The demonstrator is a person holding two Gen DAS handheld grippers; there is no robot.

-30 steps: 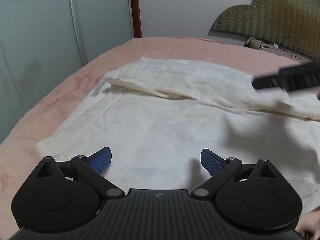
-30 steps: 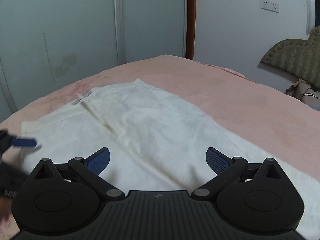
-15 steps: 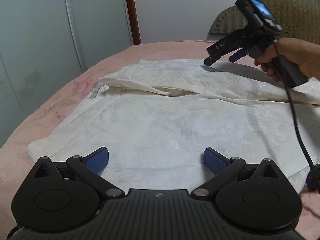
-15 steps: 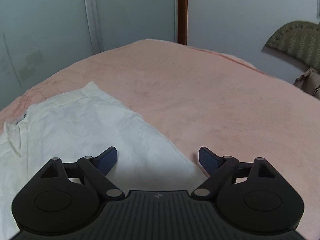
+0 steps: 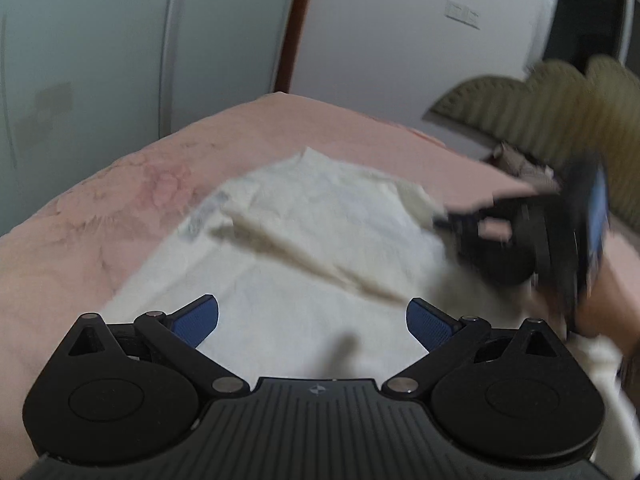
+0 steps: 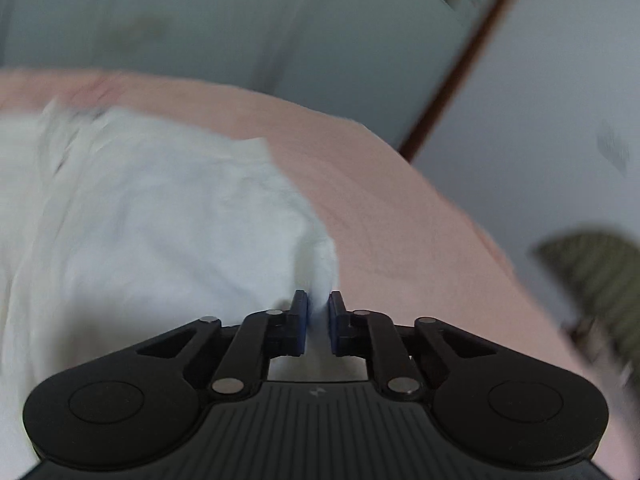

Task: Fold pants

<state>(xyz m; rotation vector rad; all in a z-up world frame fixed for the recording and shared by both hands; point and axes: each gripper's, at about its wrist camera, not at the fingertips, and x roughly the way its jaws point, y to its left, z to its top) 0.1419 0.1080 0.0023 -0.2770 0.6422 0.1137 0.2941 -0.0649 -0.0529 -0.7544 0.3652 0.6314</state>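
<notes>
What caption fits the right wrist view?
Right gripper pinching the edge of white pants on a pink bed.

Both wrist views look down over the pants [image 5: 320, 248] (shared, close), right view rolled

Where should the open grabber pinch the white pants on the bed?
Probably the near left corner of the pants. The left gripper is open just above that end, and there the cloth lies flat with a free edge on the pink bed. Come in low from the left. The right gripper is shut on the edge by the far corner.
</notes>
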